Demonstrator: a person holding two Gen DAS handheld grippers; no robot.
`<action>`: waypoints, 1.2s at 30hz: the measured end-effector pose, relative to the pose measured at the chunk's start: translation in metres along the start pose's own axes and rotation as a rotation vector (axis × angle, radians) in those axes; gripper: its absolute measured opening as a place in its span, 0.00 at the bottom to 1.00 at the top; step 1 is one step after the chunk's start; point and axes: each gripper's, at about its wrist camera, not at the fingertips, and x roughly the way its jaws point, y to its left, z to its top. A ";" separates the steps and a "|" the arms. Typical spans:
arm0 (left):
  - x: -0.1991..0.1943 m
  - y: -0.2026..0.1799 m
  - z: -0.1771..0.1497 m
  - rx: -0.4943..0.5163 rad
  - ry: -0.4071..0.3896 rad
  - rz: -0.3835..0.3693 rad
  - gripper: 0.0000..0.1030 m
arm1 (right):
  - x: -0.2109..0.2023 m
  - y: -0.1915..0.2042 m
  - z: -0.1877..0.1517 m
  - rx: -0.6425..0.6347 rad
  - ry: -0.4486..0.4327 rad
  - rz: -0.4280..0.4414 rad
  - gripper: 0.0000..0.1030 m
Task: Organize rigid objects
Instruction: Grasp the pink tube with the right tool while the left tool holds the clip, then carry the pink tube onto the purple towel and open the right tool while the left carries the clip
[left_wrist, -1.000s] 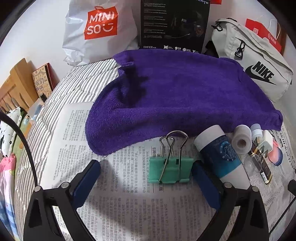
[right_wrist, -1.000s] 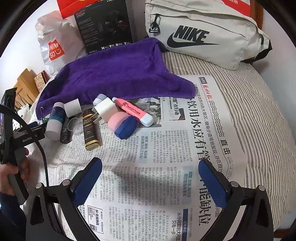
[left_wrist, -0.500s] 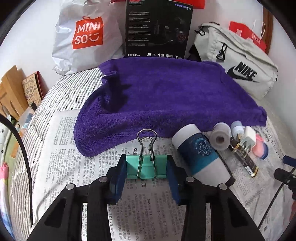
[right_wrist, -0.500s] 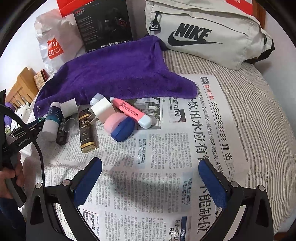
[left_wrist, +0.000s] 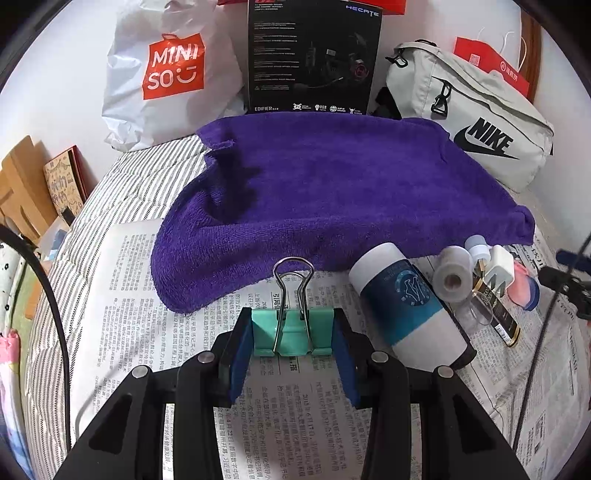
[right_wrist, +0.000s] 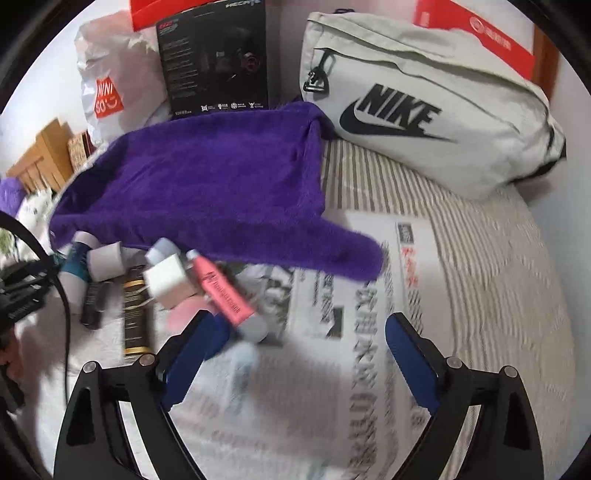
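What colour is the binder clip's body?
Mint green binder clip, silver wire handles; clearest in the left wrist view.

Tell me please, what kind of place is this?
Probably a bedroom at home: the work happens on a bed with a striped cover, newspaper spread over it, and a Nike bag and a Miniso shopping bag against the wall.

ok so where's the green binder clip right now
In the left wrist view, the green binder clip sits low centre, clamped between the left tongs on the newspaper, just below the purple towel and left of the white-and-blue bottle.
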 end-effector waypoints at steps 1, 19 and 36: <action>0.000 0.000 0.000 0.002 -0.001 -0.001 0.38 | 0.004 0.001 0.002 -0.023 0.011 -0.008 0.86; 0.002 -0.002 -0.001 0.034 -0.014 -0.021 0.38 | 0.024 0.040 0.012 -0.334 -0.020 0.155 0.23; 0.002 -0.001 -0.001 0.033 -0.021 -0.028 0.38 | 0.019 0.036 0.007 -0.258 0.049 0.156 0.16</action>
